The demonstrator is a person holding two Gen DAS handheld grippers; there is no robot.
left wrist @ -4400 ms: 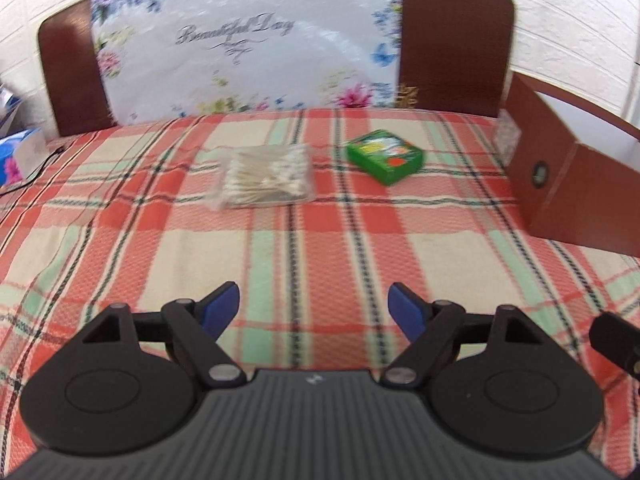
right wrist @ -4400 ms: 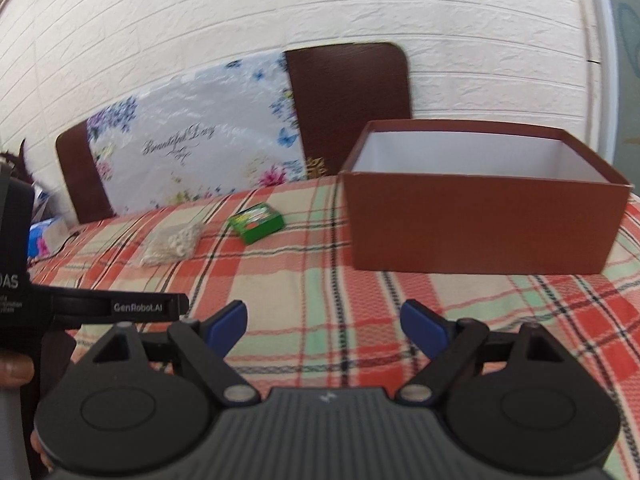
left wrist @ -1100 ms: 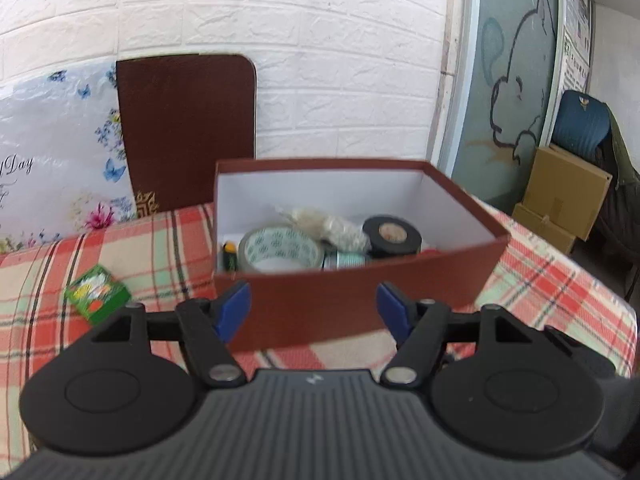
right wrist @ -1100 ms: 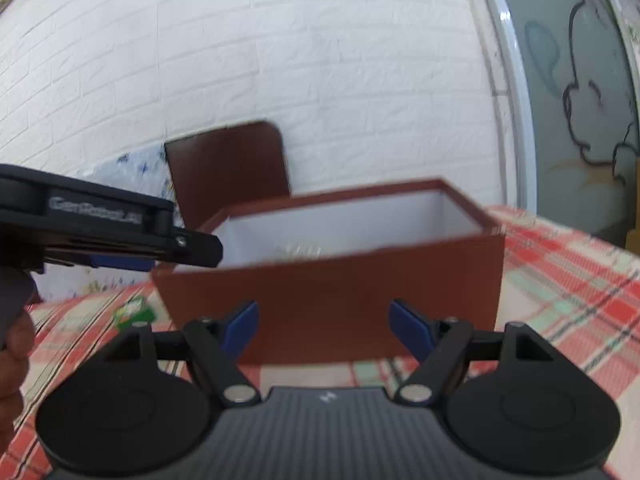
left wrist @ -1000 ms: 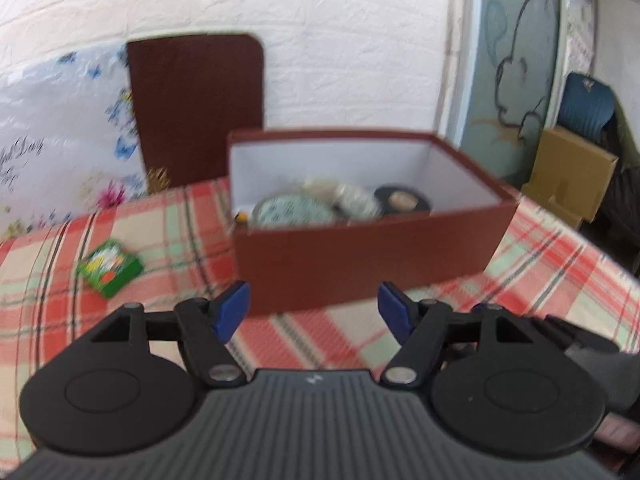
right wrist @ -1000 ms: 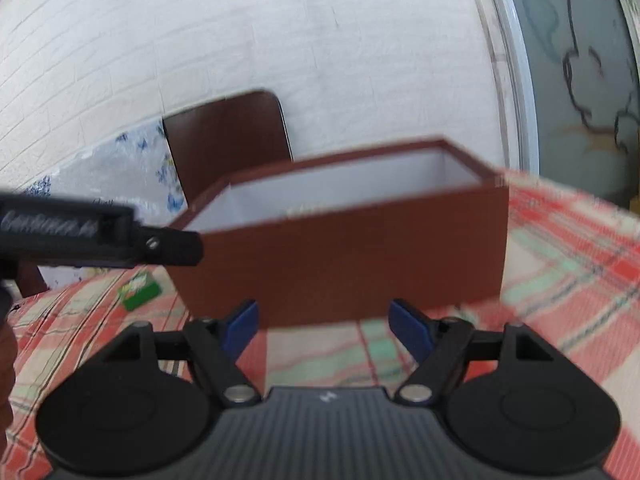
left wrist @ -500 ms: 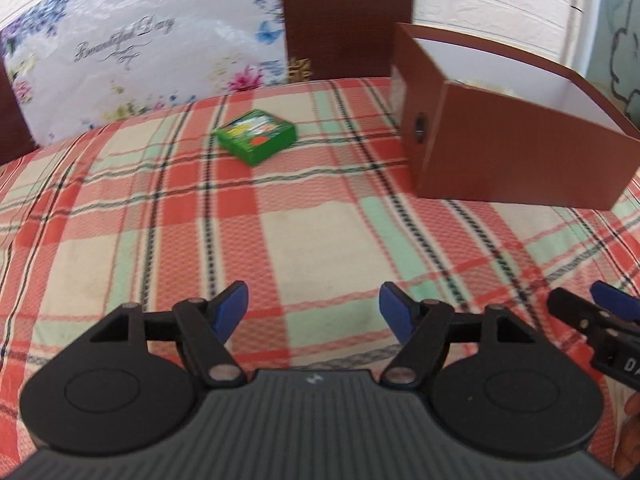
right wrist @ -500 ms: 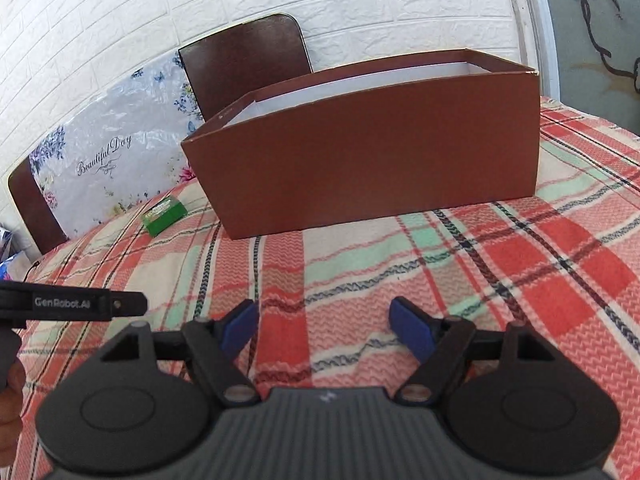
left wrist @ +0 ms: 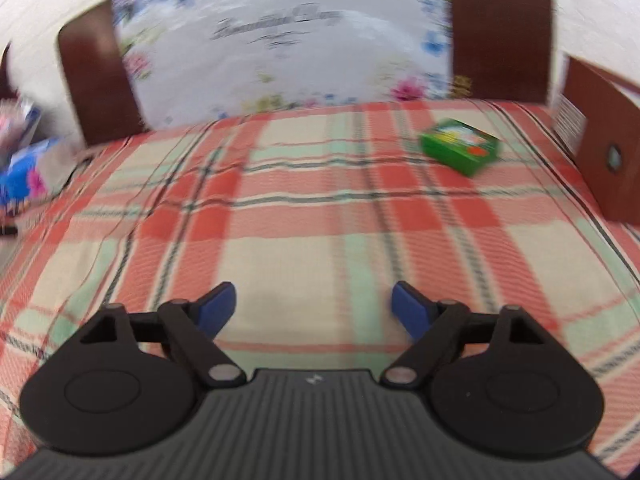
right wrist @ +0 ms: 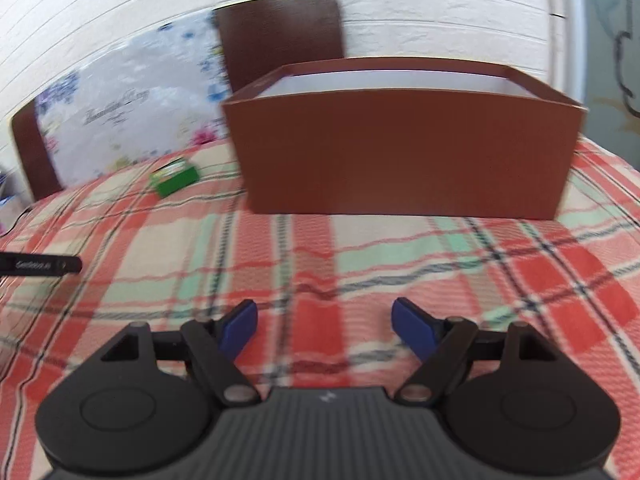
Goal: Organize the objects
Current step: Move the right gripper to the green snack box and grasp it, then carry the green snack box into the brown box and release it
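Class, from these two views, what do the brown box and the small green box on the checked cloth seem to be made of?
Brown box: probably cardboard, matt brown outside, white inside; thin straight walls with crisp folded corners. Small green box: likely printed card, slightly glossy, with sharp edges and a colourful picture on top. Blur leaves the finish uncertain.
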